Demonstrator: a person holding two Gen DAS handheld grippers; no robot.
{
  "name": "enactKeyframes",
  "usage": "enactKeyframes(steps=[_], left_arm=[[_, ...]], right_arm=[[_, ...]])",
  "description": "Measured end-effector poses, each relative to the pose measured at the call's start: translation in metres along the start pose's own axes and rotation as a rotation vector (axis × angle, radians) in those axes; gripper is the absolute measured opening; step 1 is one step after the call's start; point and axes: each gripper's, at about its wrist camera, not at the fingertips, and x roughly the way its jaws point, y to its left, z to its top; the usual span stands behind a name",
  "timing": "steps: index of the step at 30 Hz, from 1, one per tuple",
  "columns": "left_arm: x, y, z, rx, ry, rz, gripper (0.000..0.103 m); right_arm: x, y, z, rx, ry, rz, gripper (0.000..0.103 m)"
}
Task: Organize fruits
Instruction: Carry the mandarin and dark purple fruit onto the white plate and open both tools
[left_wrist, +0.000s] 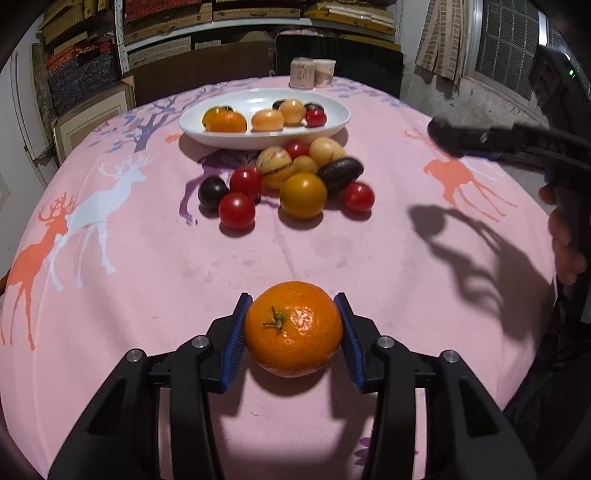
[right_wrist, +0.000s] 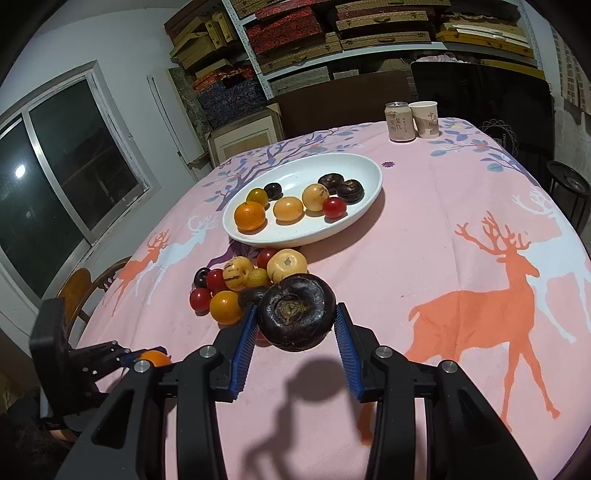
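Storeroom, pink deer-print bench | white oval plate at 12 o'clock holds about eight fruits | loose pile left | left tool pinching mandarin | right tool pinching water chestnut | roughly halfway.

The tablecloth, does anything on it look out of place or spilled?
Yes. A loose heap of fruit lies on the bare tablecloth beside the white dish rather than in it. Faint stains mark the cloth. Nothing looks spilled or broken.
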Motion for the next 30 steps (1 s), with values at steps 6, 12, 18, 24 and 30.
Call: enactKeyframes(steps=[6,12,18,24,30], left_arm=[[-0.013,-0.009,0.047,0.049,-0.078,-0.003,0.044],[0.021,0.000,0.125,0.046,-0.123,-0.020,0.044],[0.098,0.028,0.179,-0.020,-0.054,-0.023,0.044],[0.136,0.037,0.192,-0.021,-0.008,-0.019,0.045],[0.125,0.038,0.187,-0.029,-0.035,-0.019,0.068]], right_arm=[[0.006,-0.010,0.024,-0.010,-0.008,-0.027,0.042],[0.028,-0.012,0.078,-0.053,-0.024,-0.036,0.042],[0.098,-0.018,0.110,-0.069,0.096,0.020,0.042],[0.137,-0.017,0.112,-0.073,0.146,0.014,0.043],[0.124,-0.013,0.104,-0.084,0.084,0.002,0.051]])
